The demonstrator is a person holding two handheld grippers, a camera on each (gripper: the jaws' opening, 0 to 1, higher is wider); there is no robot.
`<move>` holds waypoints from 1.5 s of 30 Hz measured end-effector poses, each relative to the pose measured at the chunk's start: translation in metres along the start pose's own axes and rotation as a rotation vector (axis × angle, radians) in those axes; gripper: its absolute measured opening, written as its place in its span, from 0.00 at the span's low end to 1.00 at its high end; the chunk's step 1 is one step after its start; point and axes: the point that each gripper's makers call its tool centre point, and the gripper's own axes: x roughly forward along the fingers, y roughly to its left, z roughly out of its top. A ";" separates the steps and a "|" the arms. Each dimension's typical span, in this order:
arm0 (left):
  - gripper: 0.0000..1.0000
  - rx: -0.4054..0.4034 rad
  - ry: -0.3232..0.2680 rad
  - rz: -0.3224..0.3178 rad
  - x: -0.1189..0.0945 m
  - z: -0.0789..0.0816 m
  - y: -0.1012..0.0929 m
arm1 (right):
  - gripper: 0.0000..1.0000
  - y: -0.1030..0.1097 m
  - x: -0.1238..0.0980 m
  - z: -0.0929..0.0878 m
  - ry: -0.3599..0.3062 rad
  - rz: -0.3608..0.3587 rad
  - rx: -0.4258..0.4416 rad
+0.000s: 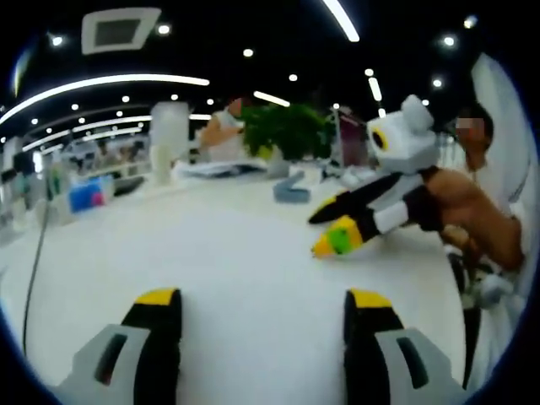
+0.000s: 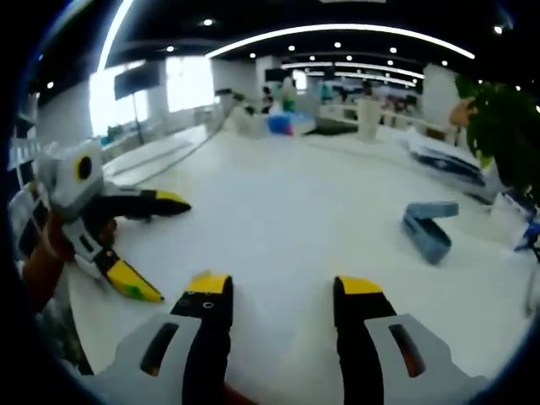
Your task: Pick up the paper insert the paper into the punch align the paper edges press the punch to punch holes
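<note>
Your right tongs, gaping empty, are sitting nearer blue punch, lying right of centre, long axis diagonal; left tongs are also gaping empty.

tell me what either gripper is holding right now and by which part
Nothing is held. The left gripper and the right gripper both stand open over the white table; the blue punch lies untouched.

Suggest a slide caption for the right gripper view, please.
Right claw open above the white table, blue hole punch ahead, left claw open alongside.
</note>
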 end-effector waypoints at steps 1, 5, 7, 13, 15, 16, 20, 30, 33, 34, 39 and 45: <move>0.78 0.000 0.000 0.001 0.000 0.000 0.000 | 0.51 0.000 0.000 0.001 0.000 -0.003 0.005; 0.78 0.000 0.000 0.001 0.000 0.000 -0.001 | 0.51 -0.001 0.002 0.000 0.031 -0.034 -0.019; 0.78 0.000 0.000 0.001 0.000 0.000 -0.001 | 0.50 0.001 0.002 0.000 0.044 -0.037 -0.014; 0.78 -0.001 0.001 0.004 0.001 0.001 -0.001 | 0.49 0.009 0.003 0.002 0.065 -0.022 0.037; 0.78 -0.002 0.002 0.004 0.001 0.001 0.000 | 0.50 0.013 0.004 0.002 0.064 -0.003 0.058; 0.78 -0.001 0.001 0.004 0.002 0.001 0.000 | 0.50 0.021 0.005 0.005 0.051 0.043 0.091; 0.78 0.000 0.002 0.003 0.002 0.002 -0.001 | 0.52 0.027 0.004 0.010 0.038 0.098 0.148; 0.78 0.000 0.001 0.005 0.002 0.003 -0.001 | 0.46 0.063 0.008 0.024 0.028 0.498 0.451; 0.78 -0.001 0.000 0.004 0.001 0.003 -0.002 | 0.43 0.068 0.016 0.029 0.040 0.557 0.496; 0.78 0.000 -0.001 0.004 0.001 0.003 -0.002 | 0.42 0.069 0.016 0.029 0.046 0.572 0.492; 0.78 0.000 -0.002 0.003 0.001 0.003 -0.001 | 0.40 0.065 0.000 0.022 0.043 0.608 0.525; 0.78 0.000 -0.003 0.002 0.002 0.003 0.000 | 0.38 0.070 -0.026 0.014 0.032 0.693 0.618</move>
